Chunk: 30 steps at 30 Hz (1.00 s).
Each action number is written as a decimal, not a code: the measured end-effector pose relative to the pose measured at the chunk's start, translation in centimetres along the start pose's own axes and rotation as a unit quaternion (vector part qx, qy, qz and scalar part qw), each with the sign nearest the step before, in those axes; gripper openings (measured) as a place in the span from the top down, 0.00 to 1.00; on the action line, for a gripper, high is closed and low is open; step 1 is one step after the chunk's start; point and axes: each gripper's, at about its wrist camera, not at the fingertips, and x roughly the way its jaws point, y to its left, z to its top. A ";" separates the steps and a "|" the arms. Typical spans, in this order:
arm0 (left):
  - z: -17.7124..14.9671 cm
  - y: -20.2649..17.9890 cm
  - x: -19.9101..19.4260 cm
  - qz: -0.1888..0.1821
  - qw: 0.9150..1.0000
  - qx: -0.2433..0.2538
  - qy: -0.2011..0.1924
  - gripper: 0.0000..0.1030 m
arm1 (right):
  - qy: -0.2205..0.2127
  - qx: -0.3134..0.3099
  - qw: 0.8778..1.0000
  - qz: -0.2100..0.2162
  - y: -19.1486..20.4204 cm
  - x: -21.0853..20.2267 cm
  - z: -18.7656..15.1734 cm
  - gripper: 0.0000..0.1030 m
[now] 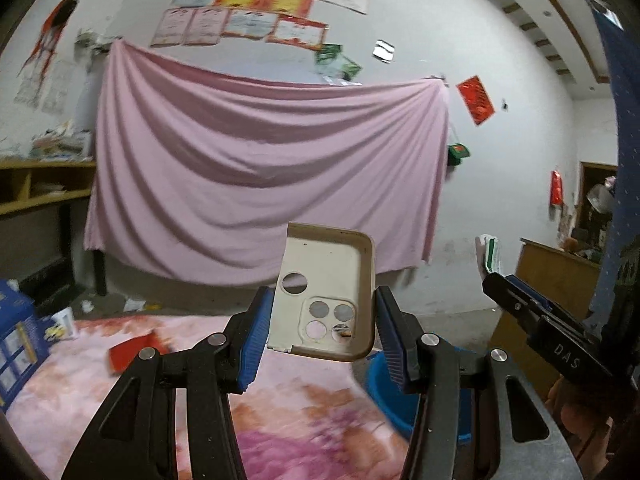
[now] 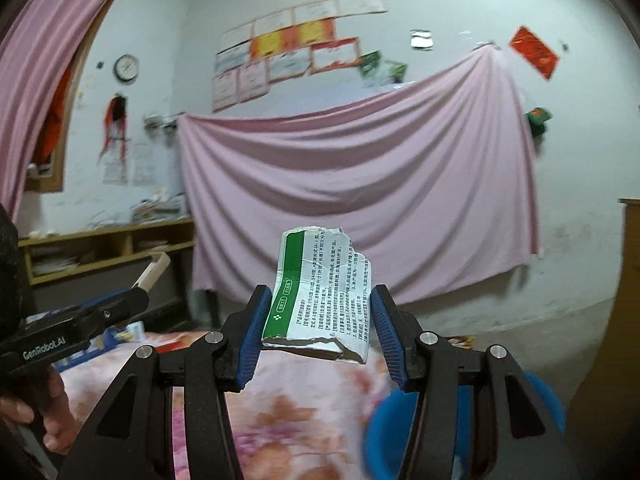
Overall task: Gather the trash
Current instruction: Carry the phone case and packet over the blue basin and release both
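My left gripper (image 1: pixel 320 320) is shut on a cream phone case (image 1: pixel 326 276) with camera cut-outs, held upright in the air above the bed. My right gripper (image 2: pixel 318 318) is shut on a torn green-and-white paper box (image 2: pixel 320 296) with printed text, also held up. A blue basin (image 1: pixel 390 388) sits low at the right of the left wrist view, below the case; it shows blurred under the right gripper (image 2: pixel 400 436) too. The right gripper shows at the right of the left wrist view (image 1: pixel 500 280), the left gripper at the left of the right wrist view (image 2: pixel 132 300).
A pink floral bedspread (image 1: pixel 168 396) lies below, with a red packet (image 1: pixel 134 350) on it. A blue-and-white box (image 1: pixel 18 344) stands at its left. A pink sheet (image 1: pixel 260 168) hangs on the far wall. A wooden shelf (image 2: pixel 104 248) is at left, a wooden cabinet (image 1: pixel 556 276) at right.
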 end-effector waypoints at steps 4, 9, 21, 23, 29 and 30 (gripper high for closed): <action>0.3 -3.0 2.0 -0.021 1.000 0.018 0.000 0.56 | -0.007 0.023 0.999 -0.033 -3.2 -0.7 0.1 0.52; 0.3 -5.8 4.5 -0.043 0.998 0.036 0.006 0.56 | 0.005 0.054 0.997 -0.057 -6.1 -1.4 -0.1 0.52; -1.9 -9.1 11.1 -0.071 0.991 0.018 0.115 0.56 | 0.108 0.161 0.973 -0.124 -12.6 -0.2 -2.1 0.52; -2.1 -9.4 12.1 -0.073 0.988 0.017 0.133 0.56 | 0.127 0.179 0.967 -0.127 -13.5 0.1 -2.7 0.52; -3.1 -9.9 14.6 -0.080 0.978 0.006 0.193 0.56 | 0.180 0.201 0.954 -0.130 -14.9 0.9 -4.0 0.51; -3.3 -10.0 14.9 -0.081 0.976 0.006 0.201 0.56 | 0.185 0.203 0.953 -0.129 -14.9 1.0 -4.2 0.51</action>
